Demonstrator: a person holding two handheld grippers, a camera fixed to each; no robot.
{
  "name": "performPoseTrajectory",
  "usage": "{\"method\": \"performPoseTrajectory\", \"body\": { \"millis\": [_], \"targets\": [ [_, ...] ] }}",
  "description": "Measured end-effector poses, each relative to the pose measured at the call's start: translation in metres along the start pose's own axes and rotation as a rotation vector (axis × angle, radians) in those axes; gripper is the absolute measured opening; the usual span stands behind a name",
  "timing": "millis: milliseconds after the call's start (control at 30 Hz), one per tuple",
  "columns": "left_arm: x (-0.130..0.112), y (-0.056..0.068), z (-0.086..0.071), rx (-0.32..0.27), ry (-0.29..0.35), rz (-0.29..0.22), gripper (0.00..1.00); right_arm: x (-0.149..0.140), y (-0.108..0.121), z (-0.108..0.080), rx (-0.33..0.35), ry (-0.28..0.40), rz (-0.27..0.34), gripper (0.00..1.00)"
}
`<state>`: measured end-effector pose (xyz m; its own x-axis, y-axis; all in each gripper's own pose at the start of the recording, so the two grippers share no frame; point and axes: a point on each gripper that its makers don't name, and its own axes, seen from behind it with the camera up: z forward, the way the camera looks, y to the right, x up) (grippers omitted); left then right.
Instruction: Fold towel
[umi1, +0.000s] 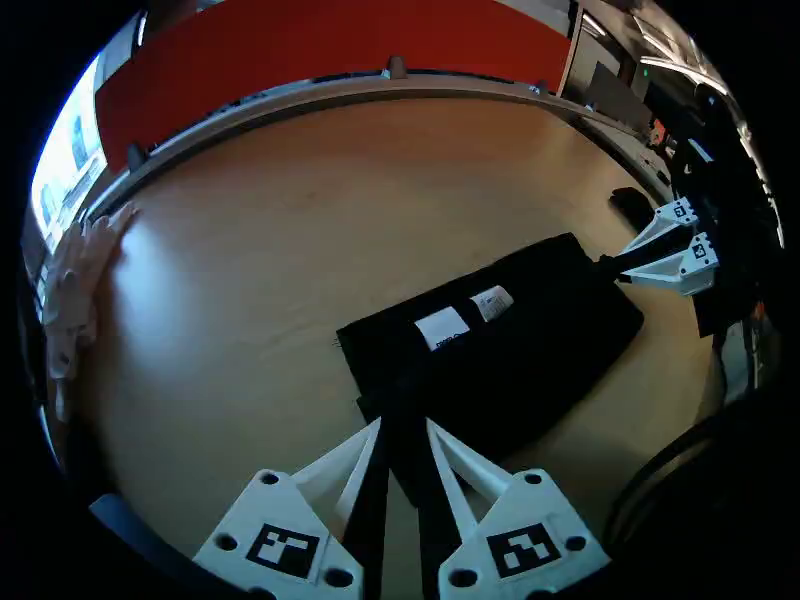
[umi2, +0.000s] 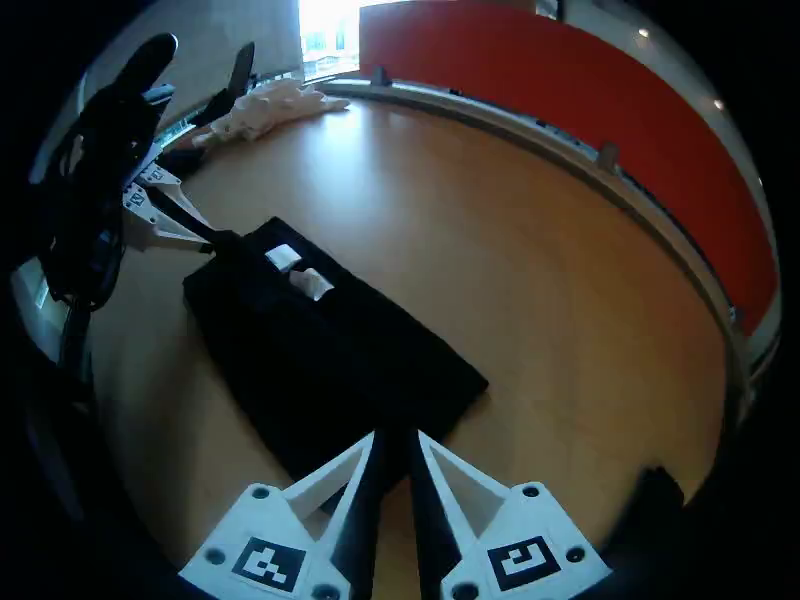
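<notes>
Left gripper (umi1: 405, 428), right gripper (umi2: 395, 440) clamp towel (umi1: 520, 350) ends; long axis between.

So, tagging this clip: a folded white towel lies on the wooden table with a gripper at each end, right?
No: the towel is black, not white, as the left gripper view shows. It lies folded on the wooden table, with the left gripper and right gripper at opposite ends.
</notes>
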<state>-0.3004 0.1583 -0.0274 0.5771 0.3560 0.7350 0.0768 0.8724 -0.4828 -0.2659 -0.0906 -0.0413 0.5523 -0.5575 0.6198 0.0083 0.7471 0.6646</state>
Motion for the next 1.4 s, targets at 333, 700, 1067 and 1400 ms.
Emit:
{"method": "performPoseTrajectory", "body": {
  "millis": [333,700,1067,1400],
  "targets": [
    [0.001,-0.008,0.01,0.035,-0.005,0.017,0.3,-0.001,0.007,0.008,-0.031,-0.004,0.04,0.35],
    [0.007,-0.019,0.013,0.064,0.0,0.031,0.42,0.0,0.02,0.014,-0.073,-0.005,0.031,0.64],
    [0.02,-0.031,0.015,0.095,0.009,0.053,0.57,0.014,0.035,0.015,-0.111,0.014,0.034,0.67],
    [0.03,-0.041,0.008,0.108,0.027,0.033,0.85,0.029,0.044,0.01,-0.137,0.041,0.031,0.89]
  ]
}}
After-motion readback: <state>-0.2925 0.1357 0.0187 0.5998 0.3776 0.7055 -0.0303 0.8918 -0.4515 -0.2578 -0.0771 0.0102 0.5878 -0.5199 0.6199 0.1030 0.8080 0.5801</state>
